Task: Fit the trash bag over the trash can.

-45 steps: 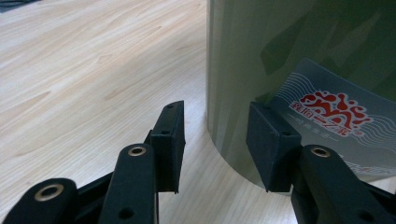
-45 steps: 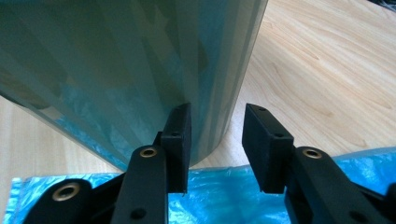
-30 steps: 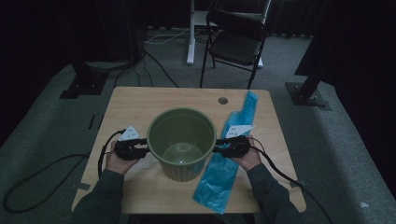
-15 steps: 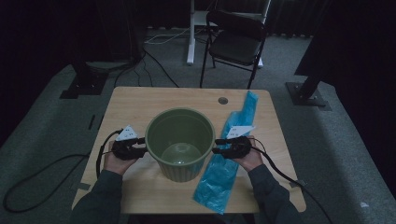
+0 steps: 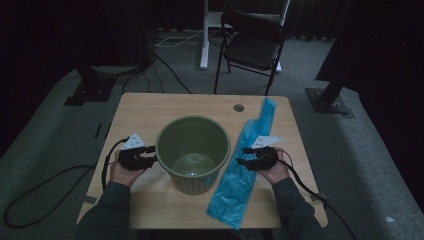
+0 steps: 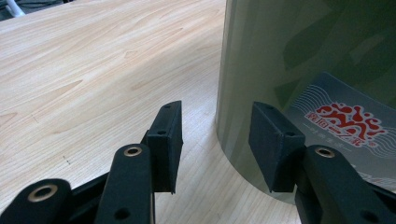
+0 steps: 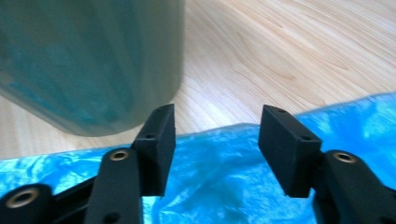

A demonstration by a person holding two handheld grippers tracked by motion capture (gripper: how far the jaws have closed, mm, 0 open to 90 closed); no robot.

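Standing between both grippers, the round green plastic bin (image 5: pixel 193 159) rests on the light wooden table (image 5: pixel 165 107). Left gripper (image 5: pixel 150 161) has just been opening, empty jaws just beside its wall. Right gripper (image 5: pixel 241 156), also just opening, hovers empty over the crumpled blue plastic bag (image 5: pixel 240 177).

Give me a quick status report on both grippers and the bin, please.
Left gripper open beside the green bin, jaws just widened, nothing between. Right gripper open over the blue bag, jaws just widened. Nothing in the way.
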